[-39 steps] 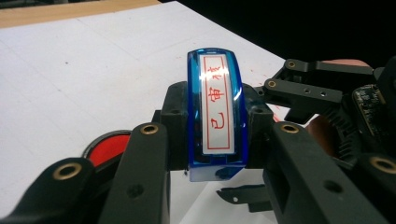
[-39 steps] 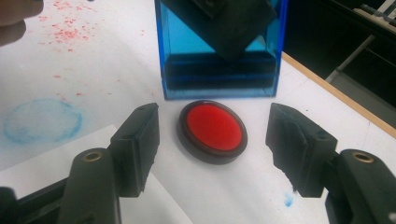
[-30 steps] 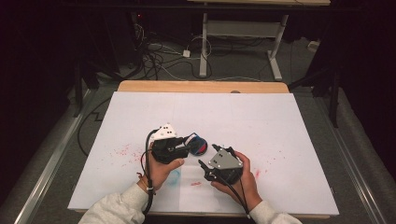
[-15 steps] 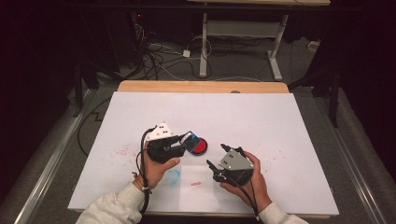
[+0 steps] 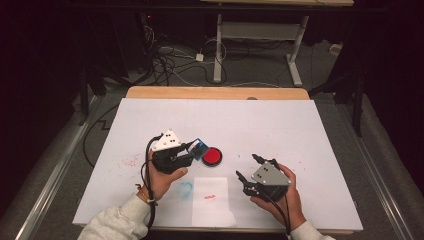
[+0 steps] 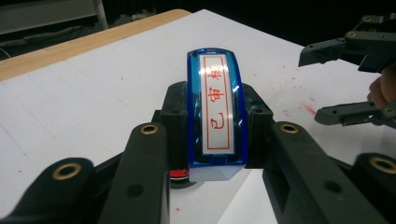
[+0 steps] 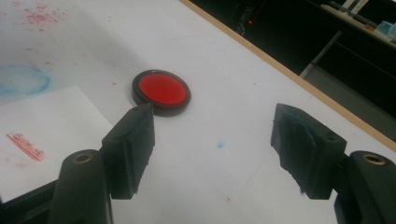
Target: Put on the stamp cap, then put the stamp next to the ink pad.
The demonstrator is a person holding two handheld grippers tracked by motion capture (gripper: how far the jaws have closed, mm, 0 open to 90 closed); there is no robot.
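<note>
Drawn back toward the person, the right gripper (image 5: 248,168) now sits well apart from the red ink pad (image 5: 212,156). At left, the left gripper (image 5: 192,150) clamps a blue stamp (image 6: 215,114) beside the pad; its label shows red characters, its base hidden. Right jaws gape, empty.

Left gripper (image 6: 212,140) clamps a blue stamp (image 6: 215,112) between its jaws, label upward. Right gripper (image 6: 355,79), jaws parted, sits ahead, to its right.
</note>
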